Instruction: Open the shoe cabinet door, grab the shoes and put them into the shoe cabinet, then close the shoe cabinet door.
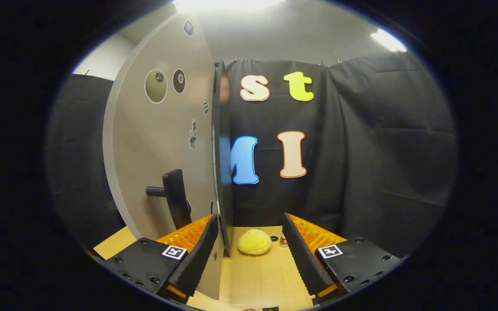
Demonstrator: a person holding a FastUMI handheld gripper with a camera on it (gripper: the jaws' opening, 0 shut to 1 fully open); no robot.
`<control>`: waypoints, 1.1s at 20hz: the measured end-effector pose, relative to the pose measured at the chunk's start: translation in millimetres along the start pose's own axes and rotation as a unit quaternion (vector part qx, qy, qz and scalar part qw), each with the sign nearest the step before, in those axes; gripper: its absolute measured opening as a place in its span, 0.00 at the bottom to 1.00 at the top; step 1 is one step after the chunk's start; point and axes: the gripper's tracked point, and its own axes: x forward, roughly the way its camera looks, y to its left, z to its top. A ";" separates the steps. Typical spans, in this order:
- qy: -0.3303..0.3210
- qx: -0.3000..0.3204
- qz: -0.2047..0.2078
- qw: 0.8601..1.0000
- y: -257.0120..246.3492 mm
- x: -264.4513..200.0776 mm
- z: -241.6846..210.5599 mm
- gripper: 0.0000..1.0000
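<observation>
Fingers: the gripper (pixel 253 259) stands wide open, its two fingers spread well apart and closed on nothing.
Left finger: it (pixel 195 259) lies against or just beside the near edge of the cabinet door; whether it presses on the panel cannot be told.
Right finger: it (pixel 305 259) hangs free over the wooden tabletop (pixel 257 280), well apart from the door.
Door position: the shoe cabinet door (pixel 162 142) stands swung open, its edge turned toward the camera and falling between the fingers, close to the left one.
Door look: a pale grey panel, upright, with a dark edge and several small stickers on its face, among them two round ball-like ones near the top.
Handle: a dark bar handle (pixel 175 196) juts from the panel's face, left of and beyond the left finger.
Yellow thing: a soft, fuzzy yellow object (pixel 254 242), perhaps a slipper, rests on the tabletop between the fingers and just ahead of them, right of the door's edge.
Small item: a little red and white thing (pixel 283 239) sits beside the yellow object, too small to name.
</observation>
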 end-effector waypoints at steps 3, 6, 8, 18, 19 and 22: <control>-0.013 0.011 -0.005 1.000 25.4 -5.6 7.1 0.94; -0.017 0.014 0.001 1.000 59.1 -9.2 5.5 0.94; -0.017 0.022 0.009 1.000 87.1 -8.5 5.1 0.94; 0.023 0.024 0.083 0.996 227.9 18.8 -2.2 0.94; 0.031 0.024 0.101 0.994 244.8 20.5 -3.8 0.95; 0.037 0.018 0.125 0.991 272.3 17.3 -4.1 0.98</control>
